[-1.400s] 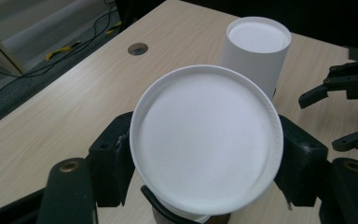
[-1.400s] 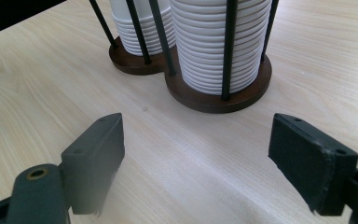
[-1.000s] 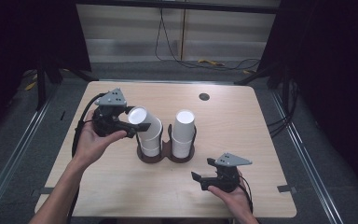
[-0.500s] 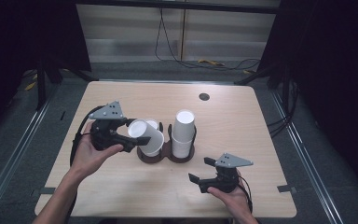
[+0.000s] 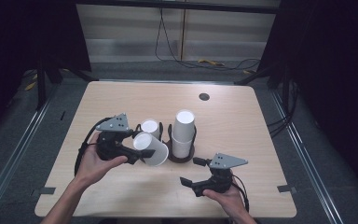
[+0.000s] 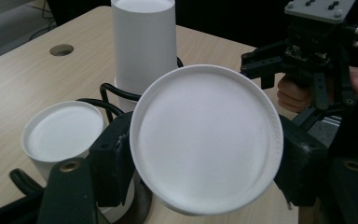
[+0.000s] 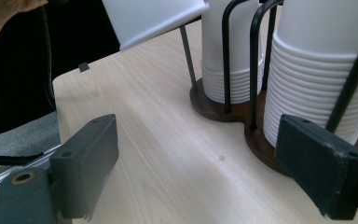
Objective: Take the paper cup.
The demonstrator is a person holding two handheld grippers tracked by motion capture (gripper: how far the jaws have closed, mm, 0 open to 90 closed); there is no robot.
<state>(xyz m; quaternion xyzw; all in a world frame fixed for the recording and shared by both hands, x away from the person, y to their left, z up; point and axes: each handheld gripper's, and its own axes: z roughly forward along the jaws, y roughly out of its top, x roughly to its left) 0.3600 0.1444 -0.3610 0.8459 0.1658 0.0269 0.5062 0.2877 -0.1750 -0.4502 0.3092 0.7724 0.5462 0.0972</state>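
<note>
table (image 5: 242, 121) – light wood, cable hole at 1 o'clock, work sits around centre

holder (image 5: 186, 157) – dark base with black wire loops, two stacks of upturned cups. Loops keep the stacks upright, so a cup has to come off upward before it can go sideways

tall stack (image 5: 183, 133) at centre, short stack (image 5: 150, 128) just at its 9 o'clock. Height gap suggests cups are being taken off the short one

left gripper (image 5: 137, 156) at 8 o'clock of the holder, clamped on a single cup (image 5: 150, 148). Cup is tipped on its side, lifted clear of the short stack, closed bottom toward the gripper's own camera; in the left gripper view that bottom (image 6: 205, 140) sits square between both pads. Grip across the cup's wall, probably so it peels off without dragging the next one

right gripper (image 5: 192, 171) at 5 o'clock, low near the table edge, jaws wide apart, nothing in them. Looks parked, aimed at the holder; maybe to steady it

Hard to tell:
- cup's open mouth faces away, inside not visible
- whether one cup or two nested came off – can't tell
- cup counts: ridges blur in the right gripper view, tops cropped
- holder's far loops hidden behind stacks
</note>
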